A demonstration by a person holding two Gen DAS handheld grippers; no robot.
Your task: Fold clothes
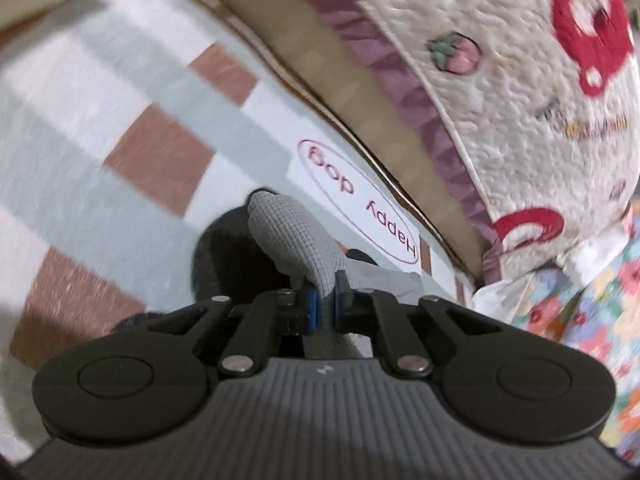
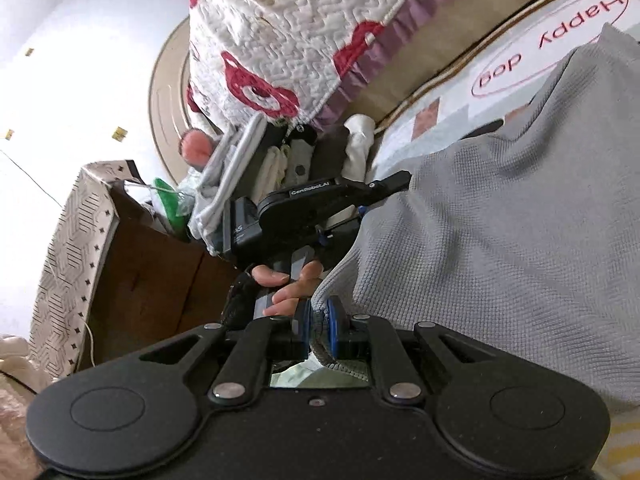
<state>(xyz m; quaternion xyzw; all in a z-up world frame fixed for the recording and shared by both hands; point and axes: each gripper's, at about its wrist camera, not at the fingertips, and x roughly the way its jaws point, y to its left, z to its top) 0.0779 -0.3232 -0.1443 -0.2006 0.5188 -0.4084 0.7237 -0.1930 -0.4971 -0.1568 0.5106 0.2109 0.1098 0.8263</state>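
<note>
Pinching grey garment, both claws clamped, cloth stretched between

soft indoor light, smeared edges

both views are evenly lit by diffuse light. the left wrist view is motion-blurred across the checked sheet and quilt. in the right wrist view the pale wall is washed out. fisheye bending curves all edges, and dark shadow sits under the grey garment.
</note>
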